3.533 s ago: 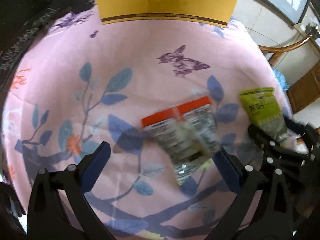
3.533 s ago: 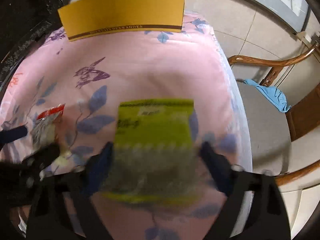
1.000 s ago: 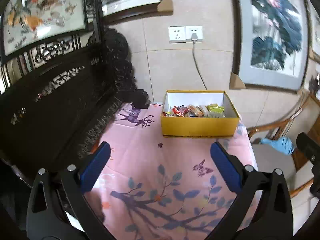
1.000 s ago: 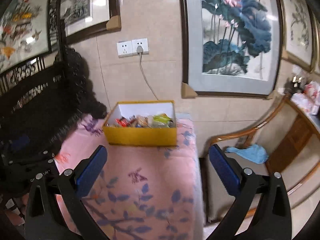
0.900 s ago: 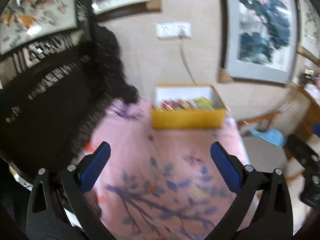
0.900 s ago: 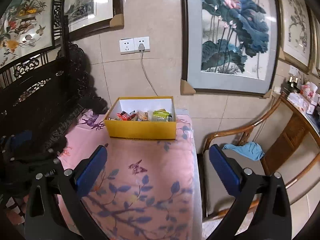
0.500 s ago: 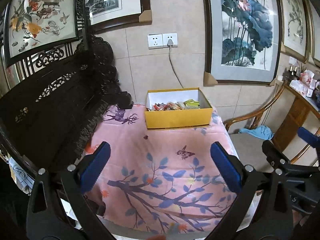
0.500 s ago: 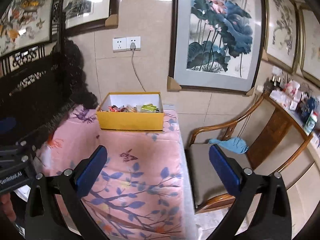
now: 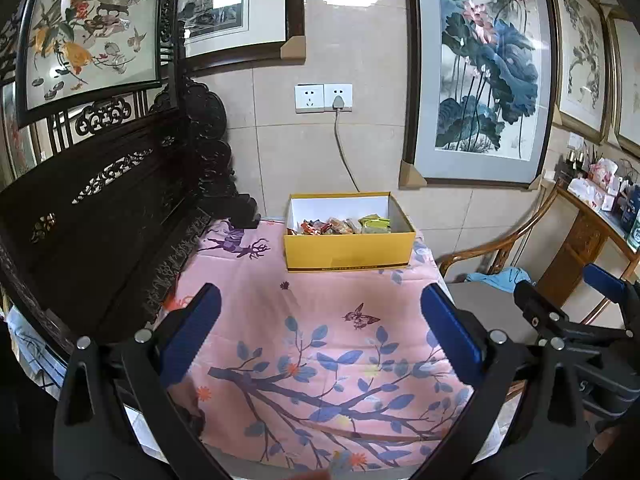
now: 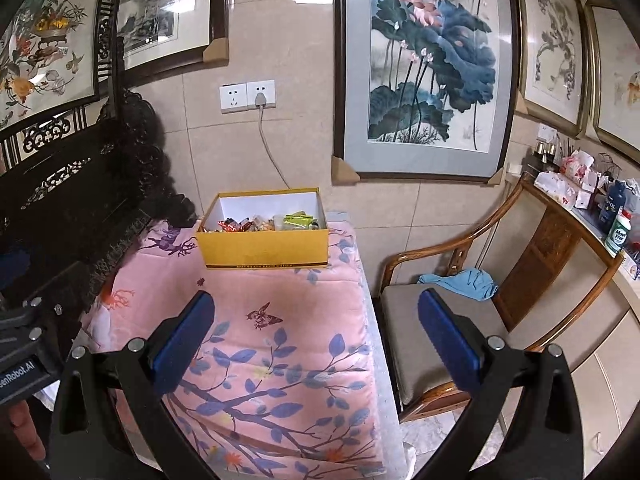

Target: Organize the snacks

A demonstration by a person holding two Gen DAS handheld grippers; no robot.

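A yellow cardboard box stands at the far end of the pink floral tablecloth; it also shows in the right wrist view. Several snack packets lie inside it, red and orange ones at left, green ones at right. My left gripper is open and empty, held back above the near end of the table. My right gripper is open and empty, to the right of the left one, over the table's right edge. The right gripper's body also shows at the right of the left wrist view.
A dark carved wooden bench runs along the table's left side. A wooden armchair with a blue cloth stands right of the table. A tiled wall with framed paintings and a socket is behind the box.
Both grippers dropped their packets and pulled back and up from the table over the last seconds; in the last half second they drew back slightly more. Both stay open.
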